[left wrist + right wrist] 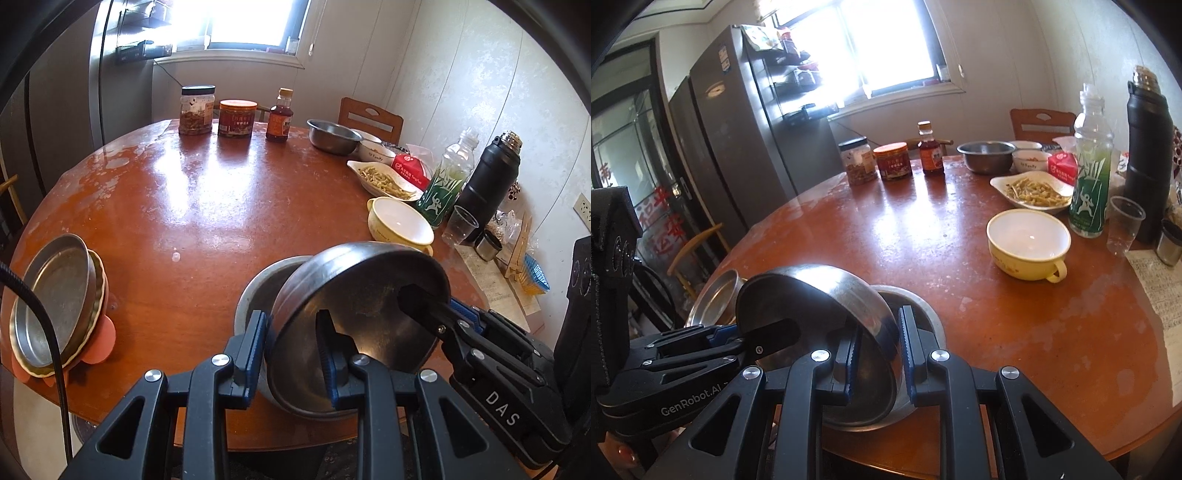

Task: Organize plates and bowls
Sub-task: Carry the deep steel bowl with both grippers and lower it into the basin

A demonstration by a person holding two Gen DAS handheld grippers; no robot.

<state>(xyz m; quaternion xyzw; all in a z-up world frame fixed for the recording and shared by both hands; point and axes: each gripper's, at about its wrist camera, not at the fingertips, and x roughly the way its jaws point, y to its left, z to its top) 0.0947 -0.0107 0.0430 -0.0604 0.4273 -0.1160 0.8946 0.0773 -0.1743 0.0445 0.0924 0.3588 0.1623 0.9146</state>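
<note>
A steel bowl [354, 306] [820, 295] hangs tilted over a second, grey metal bowl [258, 288] [923, 314] that stands on the round wooden table [192, 206] near its front edge. My left gripper [291, 343] is shut on the near rim of the tilted bowl. My right gripper [877, 350] is shut on the opposite side of the rim, and it reaches in from the right in the left wrist view [413, 295]. The left gripper [757, 332] comes in from the left in the right wrist view.
A steel pan [51, 299] lies stacked on a yellow-rimmed plate at the table's left edge. A yellow handled bowl [1027, 240], a dish of food [1030, 190], another steel bowl [988, 155], jars, bottles, a black flask [1145, 147] and a plastic cup [1124, 221] line the far and right sides.
</note>
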